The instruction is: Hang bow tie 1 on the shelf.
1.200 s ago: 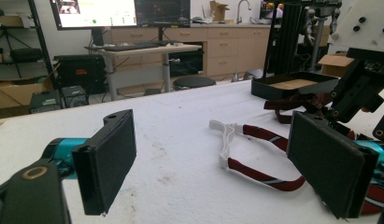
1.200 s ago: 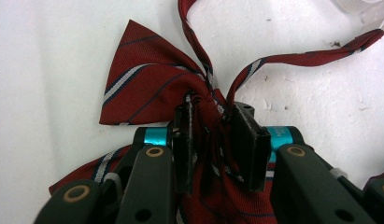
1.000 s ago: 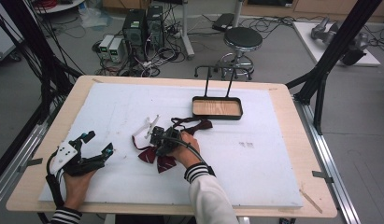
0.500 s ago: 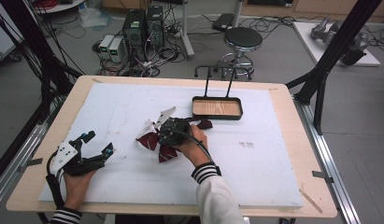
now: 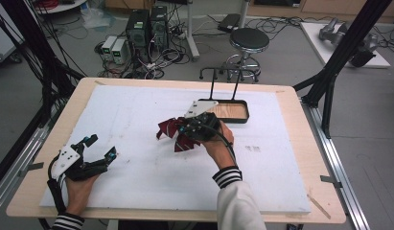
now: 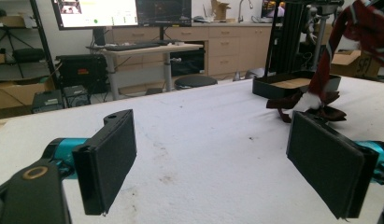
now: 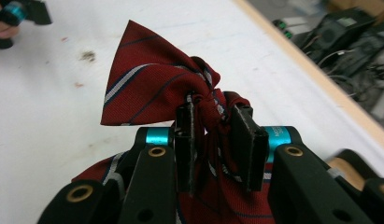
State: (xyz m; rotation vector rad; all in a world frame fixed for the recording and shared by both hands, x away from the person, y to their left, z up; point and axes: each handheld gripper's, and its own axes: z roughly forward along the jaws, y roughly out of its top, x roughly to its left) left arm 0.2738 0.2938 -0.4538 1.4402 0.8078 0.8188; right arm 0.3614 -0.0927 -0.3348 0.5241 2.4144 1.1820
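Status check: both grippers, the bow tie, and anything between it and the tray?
Right gripper shut on bow tie, lifted off the mat. Left gripper open, resting low. Black tray just beyond the tie, path unobstructed.

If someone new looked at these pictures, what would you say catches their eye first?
Probably the red striped bow tie, pinched at its knot by the right hand-held gripper and held above the middle of the white table. Behind it, near the far edge, sits a shallow black tray with a wooden bottom. At the near left corner the left hand-held gripper rests with its jaws wide apart and nothing between them.
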